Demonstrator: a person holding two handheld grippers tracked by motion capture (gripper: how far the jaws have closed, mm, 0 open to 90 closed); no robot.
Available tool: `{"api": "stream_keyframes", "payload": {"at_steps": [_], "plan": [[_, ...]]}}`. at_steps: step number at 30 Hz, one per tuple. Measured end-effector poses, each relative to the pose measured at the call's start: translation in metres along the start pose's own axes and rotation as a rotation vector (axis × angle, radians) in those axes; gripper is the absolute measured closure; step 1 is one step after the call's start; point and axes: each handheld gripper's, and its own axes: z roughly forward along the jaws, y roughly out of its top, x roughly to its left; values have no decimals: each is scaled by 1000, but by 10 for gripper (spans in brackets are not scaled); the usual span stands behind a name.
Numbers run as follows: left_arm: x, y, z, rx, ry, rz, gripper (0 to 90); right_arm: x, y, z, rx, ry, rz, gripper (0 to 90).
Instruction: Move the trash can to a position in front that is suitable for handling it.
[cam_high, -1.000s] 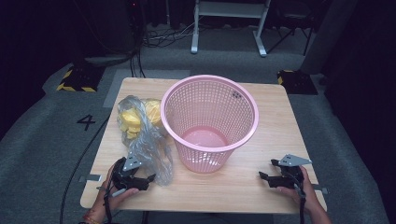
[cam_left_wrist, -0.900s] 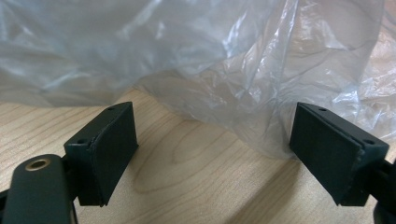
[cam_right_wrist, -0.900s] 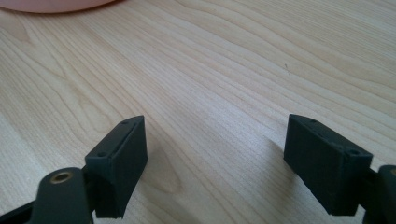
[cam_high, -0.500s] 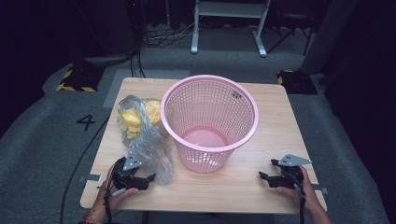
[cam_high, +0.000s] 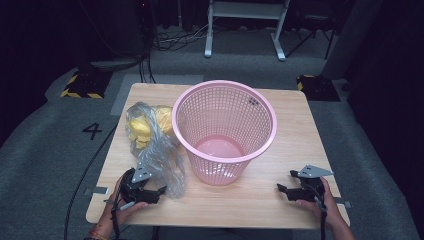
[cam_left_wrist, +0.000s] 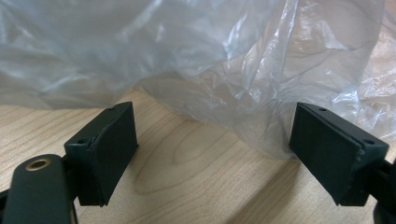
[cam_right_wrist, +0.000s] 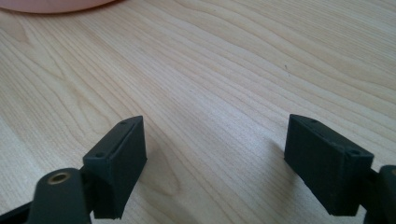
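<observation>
The clear plastic bag (cam_high: 155, 150) lies on the left half of the table (cam_high: 295, 130), running from near the middle of the left edge toward the near left corner, and touches or almost touches the left side of the pink basket (cam_high: 223, 131). Yellow items (cam_high: 145, 125), too blurred to identify, sit in its far end; the near end looks like empty, crumpled film.

Expect the bag to be light, soft and slippery. Judge it as shapeless: it will sag and stretch instead of lifting as one piece, and the yellow contents will swing toward the lowest point. Take hold where the film bunches into several layers, at the near end just ahead of your left gripper (cam_high: 150, 192). A single layer is likely to slip out.

Your left gripper rests near the near left corner, its jaws spread wide, one pad (cam_left_wrist: 338, 151) touching the film, nothing pinched.

Your right gripper (cam_high: 292, 187) rests near the near right corner, well apart from the bag, jaws spread over bare wood.
</observation>
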Motion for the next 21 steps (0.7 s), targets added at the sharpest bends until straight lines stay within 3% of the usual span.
{"api": "stream_keyframes", "payload": {"at_steps": [21], "plan": [[1,1,1,1,-2,1,150,0,1,1,0,-5,6,206]]}}
